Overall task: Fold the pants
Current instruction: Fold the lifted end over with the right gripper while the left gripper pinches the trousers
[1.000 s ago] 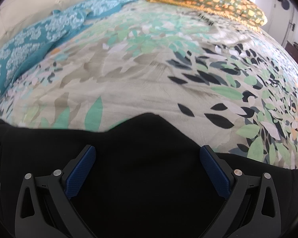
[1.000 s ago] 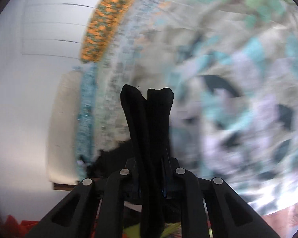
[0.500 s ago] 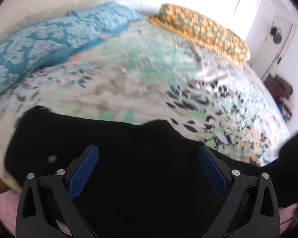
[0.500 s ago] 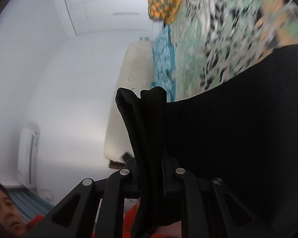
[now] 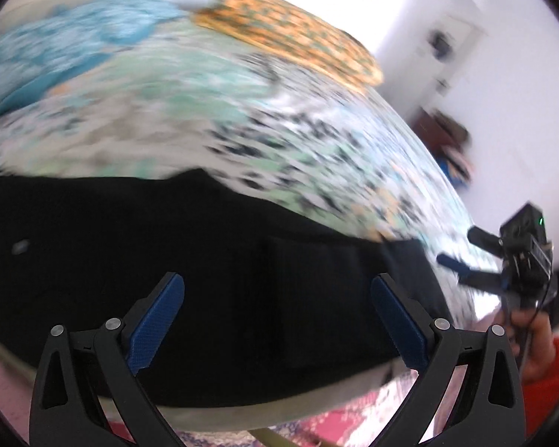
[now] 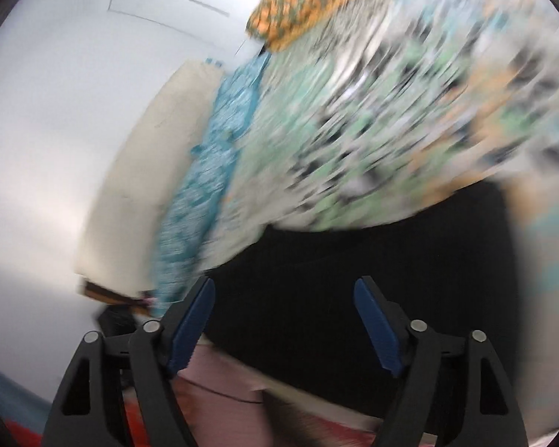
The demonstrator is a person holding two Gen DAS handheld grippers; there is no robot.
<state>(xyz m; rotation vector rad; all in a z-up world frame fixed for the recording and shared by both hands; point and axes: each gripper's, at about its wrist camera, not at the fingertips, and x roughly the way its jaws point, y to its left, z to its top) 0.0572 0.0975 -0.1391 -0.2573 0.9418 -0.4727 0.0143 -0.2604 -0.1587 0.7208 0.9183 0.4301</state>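
The black pants (image 5: 212,260) lie folded across the near edge of the leaf-print bed (image 5: 205,123). My left gripper (image 5: 277,320) is open and empty, hovering just above the pants. My right gripper (image 6: 285,322) is open and empty, held over the pants (image 6: 372,279) near their end. The right gripper also shows in the left wrist view (image 5: 462,257), open, at the far right beyond the pants' edge. Both views are motion-blurred.
An orange patterned pillow (image 5: 290,37) and a teal patterned pillow (image 5: 67,52) lie at the far side of the bed. A cream headboard (image 6: 138,171) stands beside the teal pillow. A pink patterned cloth (image 5: 354,417) hangs below the bed's near edge.
My right gripper was shut on a fold of the pants; it has let go and now stands open. My left gripper has pulled back from the pants, staying open.
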